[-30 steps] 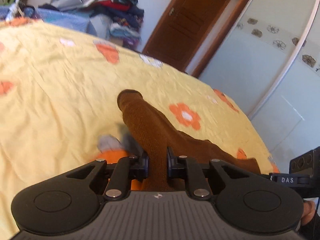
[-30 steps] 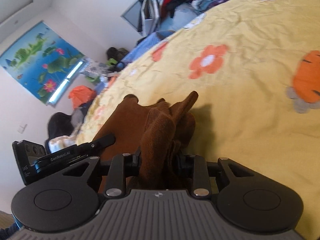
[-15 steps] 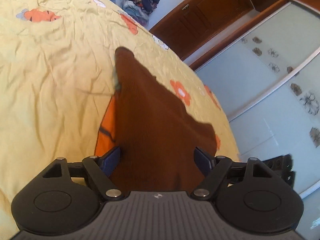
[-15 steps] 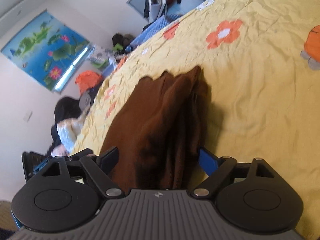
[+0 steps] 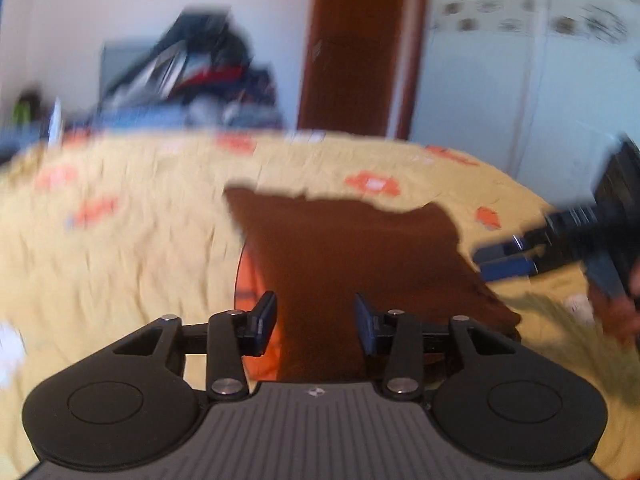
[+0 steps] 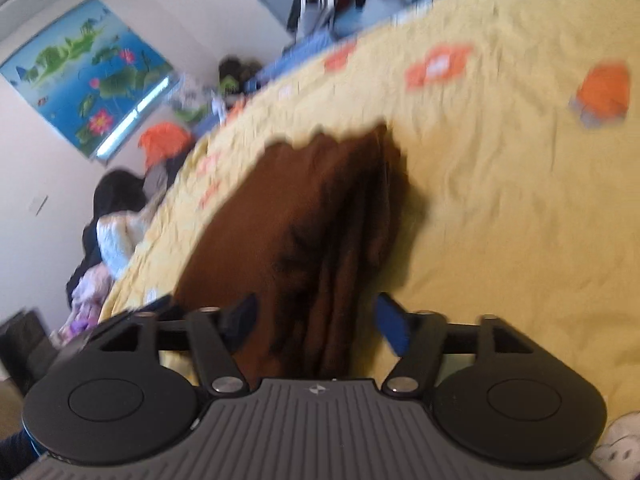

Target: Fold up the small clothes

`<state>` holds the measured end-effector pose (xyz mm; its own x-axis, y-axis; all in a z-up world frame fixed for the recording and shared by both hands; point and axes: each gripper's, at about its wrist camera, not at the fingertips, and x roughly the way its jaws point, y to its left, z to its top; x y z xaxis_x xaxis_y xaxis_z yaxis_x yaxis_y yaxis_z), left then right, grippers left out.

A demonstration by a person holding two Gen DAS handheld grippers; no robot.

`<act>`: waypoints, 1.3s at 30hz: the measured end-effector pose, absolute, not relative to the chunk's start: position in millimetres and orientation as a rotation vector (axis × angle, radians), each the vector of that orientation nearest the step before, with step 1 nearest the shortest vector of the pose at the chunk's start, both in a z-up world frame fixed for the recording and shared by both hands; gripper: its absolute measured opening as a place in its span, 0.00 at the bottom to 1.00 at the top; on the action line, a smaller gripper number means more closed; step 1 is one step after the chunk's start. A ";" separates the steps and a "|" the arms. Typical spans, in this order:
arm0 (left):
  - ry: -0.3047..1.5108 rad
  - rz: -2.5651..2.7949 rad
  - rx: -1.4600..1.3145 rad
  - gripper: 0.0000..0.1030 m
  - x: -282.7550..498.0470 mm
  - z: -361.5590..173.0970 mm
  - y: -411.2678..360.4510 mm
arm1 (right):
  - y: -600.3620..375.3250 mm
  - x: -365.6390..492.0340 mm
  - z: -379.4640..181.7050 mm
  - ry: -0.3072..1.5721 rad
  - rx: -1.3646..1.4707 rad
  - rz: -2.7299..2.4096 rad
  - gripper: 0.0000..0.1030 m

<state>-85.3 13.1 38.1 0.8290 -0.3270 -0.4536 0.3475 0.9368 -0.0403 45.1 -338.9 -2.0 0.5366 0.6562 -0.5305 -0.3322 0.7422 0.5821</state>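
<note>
Cloth (image 5: 352, 256) — a brown garment — lies spread on the yellow flowered bedsheet (image 5: 132, 248), and both cameras look along it from its near edge. In the left wrist view it runs from six o'clock up toward twelve, fairly flat, with a jagged far edge. The left claw (image 5: 316, 322) sits over the near end with its jaws apart; they have just been opening and then eased in a little, the cloth lies between them, and neither pad presses on it. At three o'clock in this view the right claw (image 5: 504, 258) shows from the side, blurred, its blue pads near the cloth's right edge, a bit of hand behind it. A wooden door (image 5: 360, 44) stands at twelve o'clock and a heap of clothes (image 5: 192, 80) at ten.

The right wrist view shows what the other does not: the cloth's right part is bunched into dark lengthwise folds (image 6: 344, 248), while its left part lies smooth. The right claw (image 6: 316, 320) has just been opening and stands wide, the folds between the pads but untouched. A blue lotus picture (image 6: 84, 76) hangs at ten o'clock — only this camera sees it
</note>
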 end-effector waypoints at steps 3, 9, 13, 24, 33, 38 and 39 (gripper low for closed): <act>0.429 -0.414 0.192 0.73 -96.7 38.8 -8.0 | -342.3 62.5 14.5 0.745 0.486 0.599 0.76; 0.597 -0.508 0.203 0.71 -58.3 5.8 -40.2 | -315.6 129.3 -0.9 0.829 0.508 0.586 0.13; 0.597 -0.507 0.227 0.71 -42.9 3.1 -56.7 | -309.5 158.2 -11.4 0.861 0.373 0.533 0.08; 0.541 -0.405 0.255 0.72 -84.2 5.4 -11.1 | -286.0 49.2 44.0 0.605 0.180 0.572 0.74; 0.611 -0.387 0.193 0.74 -62.1 -0.3 -13.7 | -259.5 68.3 6.7 0.676 -0.041 0.574 0.75; 0.584 -0.332 0.196 0.74 -87.9 5.1 3.5 | -257.9 34.0 33.1 0.617 -0.113 0.497 0.78; 0.572 -0.319 0.185 0.74 -88.6 7.1 4.6 | -256.1 26.0 37.8 0.594 -0.102 0.529 0.83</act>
